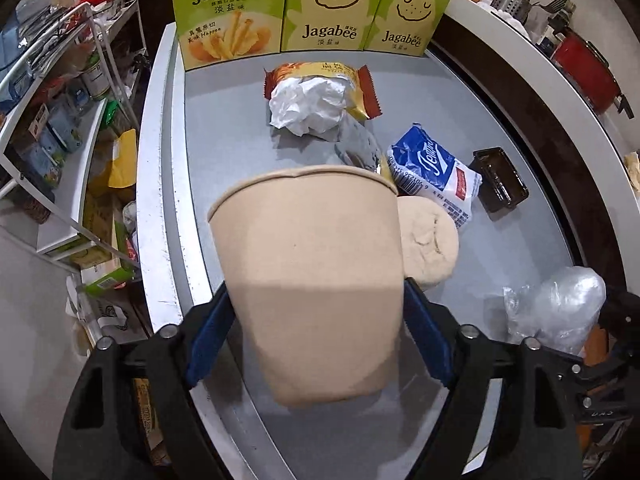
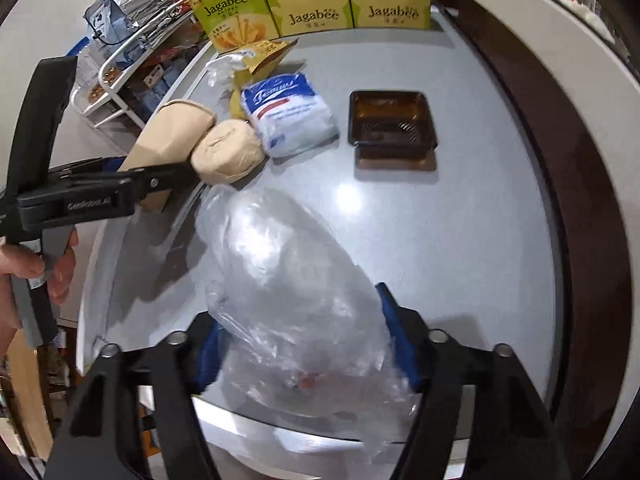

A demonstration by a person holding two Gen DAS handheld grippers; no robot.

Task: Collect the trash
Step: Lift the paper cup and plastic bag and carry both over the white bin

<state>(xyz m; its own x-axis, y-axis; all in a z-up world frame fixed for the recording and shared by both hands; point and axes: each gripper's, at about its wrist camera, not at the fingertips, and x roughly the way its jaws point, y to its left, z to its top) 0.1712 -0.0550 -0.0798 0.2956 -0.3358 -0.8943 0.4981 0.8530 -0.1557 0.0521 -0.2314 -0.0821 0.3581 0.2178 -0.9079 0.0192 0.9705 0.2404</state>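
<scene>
My left gripper (image 1: 316, 316) is shut on a tan paper cup (image 1: 308, 272), held tilted above the grey table; the cup also shows in the right wrist view (image 2: 172, 136). My right gripper (image 2: 304, 344) is shut on a clear plastic bag (image 2: 296, 300), also seen in the left wrist view (image 1: 560, 308). On the table lie a crumpled white tissue (image 1: 308, 104) on an orange snack wrapper (image 1: 360, 84), a blue-white tissue pack (image 1: 436, 172), a tan round lid (image 1: 428, 244) and a dark brown plastic tray (image 1: 500, 180).
Three green Jagabee boxes (image 1: 324, 8) stand along the table's far edge. A white wire rack (image 1: 60, 120) with goods stands left of the table (image 1: 224, 128). A dark counter edge with kitchen utensils (image 1: 520, 0) curves along the right.
</scene>
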